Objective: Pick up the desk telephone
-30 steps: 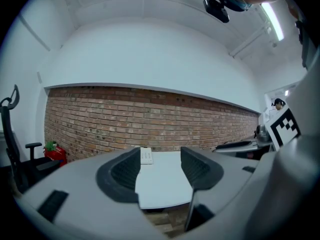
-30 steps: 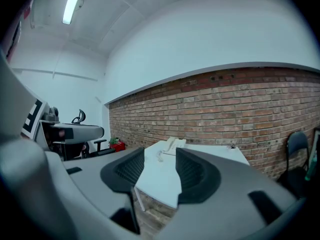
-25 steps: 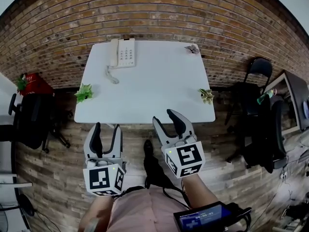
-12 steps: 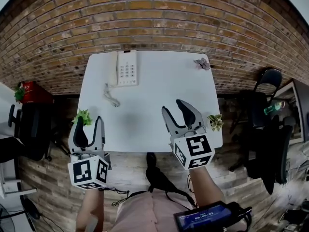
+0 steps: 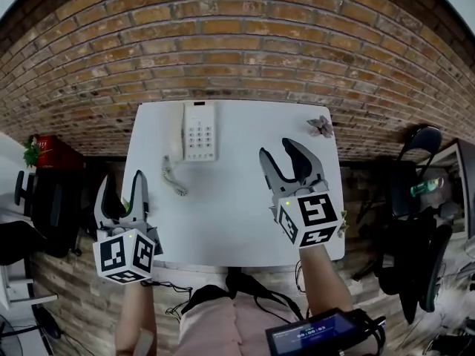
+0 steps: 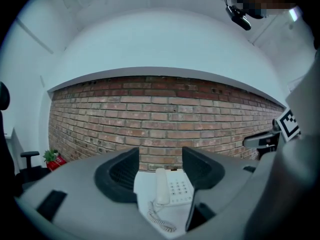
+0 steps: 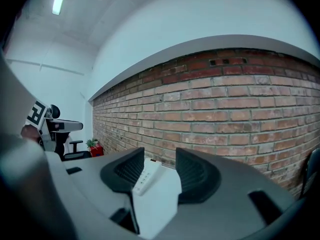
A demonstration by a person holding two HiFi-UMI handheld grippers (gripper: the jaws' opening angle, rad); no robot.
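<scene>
The white desk telephone (image 5: 200,130) lies at the far left of the white table (image 5: 237,206), its handset on the cradle and its coiled cord (image 5: 173,182) trailing toward me. My left gripper (image 5: 125,190) hangs open off the table's left edge, nothing between its jaws. In the left gripper view the telephone (image 6: 172,190) shows ahead, past the left gripper (image 6: 159,166). My right gripper (image 5: 283,156) is open over the table's right half, empty. In the right gripper view part of the telephone (image 7: 144,178) appears beyond the right gripper (image 7: 159,170).
A small butterfly-like ornament (image 5: 321,126) sits at the table's far right corner. A brick wall (image 5: 223,43) stands right behind the table. Left of the table are a red pot with a plant (image 5: 44,153) and an office chair (image 5: 41,206); a black chair (image 5: 419,143) stands to the right.
Both grippers have moved forward toward the table. The right one now reaches over the tabletop; the left has swung out beside the table's left edge. The telephone looks nearer.
</scene>
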